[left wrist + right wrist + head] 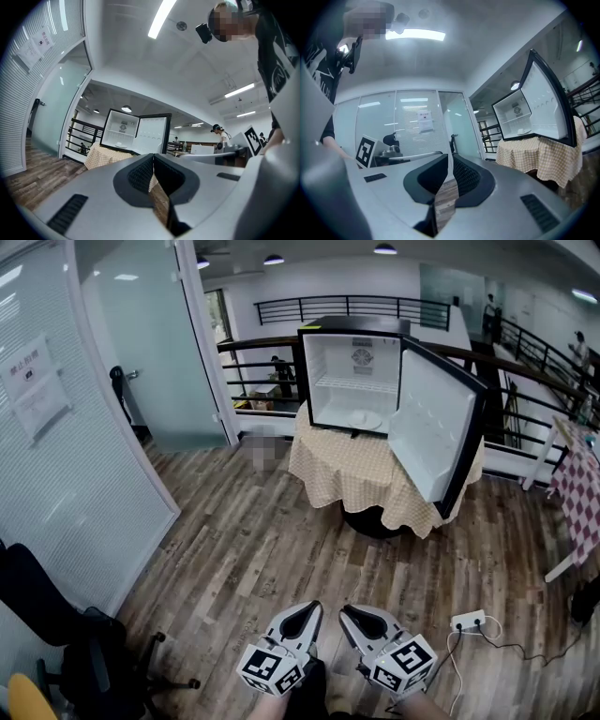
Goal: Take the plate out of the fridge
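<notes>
A small black fridge (353,373) stands on a round table with a checkered cloth (361,474), its door (436,427) swung wide open to the right. A white plate (362,420) lies on the fridge's floor, below a wire shelf. Both grippers hang low and close to me, far from the fridge. My left gripper (315,607) is shut and empty, and so is my right gripper (345,611). The left gripper view shows its jaws (153,156) pressed together, with the fridge (121,133) and plate (120,145) far off. In the right gripper view the gripper (449,157) is shut; the plate (523,131) shows small.
A glass wall and door (141,343) run along the left. An office chair (56,634) sits at lower left. A power strip with cable (469,622) lies on the wood floor at right. A second checkered table (577,488) stands far right, railings behind.
</notes>
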A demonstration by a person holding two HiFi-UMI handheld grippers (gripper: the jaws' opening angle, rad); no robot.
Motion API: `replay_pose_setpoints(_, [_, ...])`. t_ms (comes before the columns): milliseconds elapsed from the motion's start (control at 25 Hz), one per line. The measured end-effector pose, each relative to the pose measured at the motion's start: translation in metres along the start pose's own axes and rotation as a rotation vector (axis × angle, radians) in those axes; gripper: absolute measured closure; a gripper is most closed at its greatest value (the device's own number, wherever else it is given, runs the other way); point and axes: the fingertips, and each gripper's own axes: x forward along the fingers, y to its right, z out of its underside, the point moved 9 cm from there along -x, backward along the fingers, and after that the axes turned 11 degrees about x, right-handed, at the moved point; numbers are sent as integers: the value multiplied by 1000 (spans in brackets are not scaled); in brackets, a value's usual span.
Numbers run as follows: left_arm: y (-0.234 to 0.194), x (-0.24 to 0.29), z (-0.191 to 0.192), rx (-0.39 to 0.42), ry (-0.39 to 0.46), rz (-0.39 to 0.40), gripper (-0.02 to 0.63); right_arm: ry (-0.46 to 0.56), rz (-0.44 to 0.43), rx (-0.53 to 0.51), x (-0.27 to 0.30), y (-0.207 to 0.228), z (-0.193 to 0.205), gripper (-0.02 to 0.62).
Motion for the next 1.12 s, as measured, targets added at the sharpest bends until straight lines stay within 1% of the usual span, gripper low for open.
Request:
replay_pose_setpoints(160, [-16,15,1,-10,-2,16,597,4,16,-1,16,10,-7,543])
replay_pose_setpoints(480, [-60,62,0,-7,-4,70,597,13,62,4,59,42,-25,543])
replay_pose_setpoints(920, [-151,119,2,-12,-22,101,597,16,117,44,149,90,-41,543])
replay_pose_setpoints(1120, [-190,145,2,-16,-18,120,597,23,139,43,185,109,-53,543])
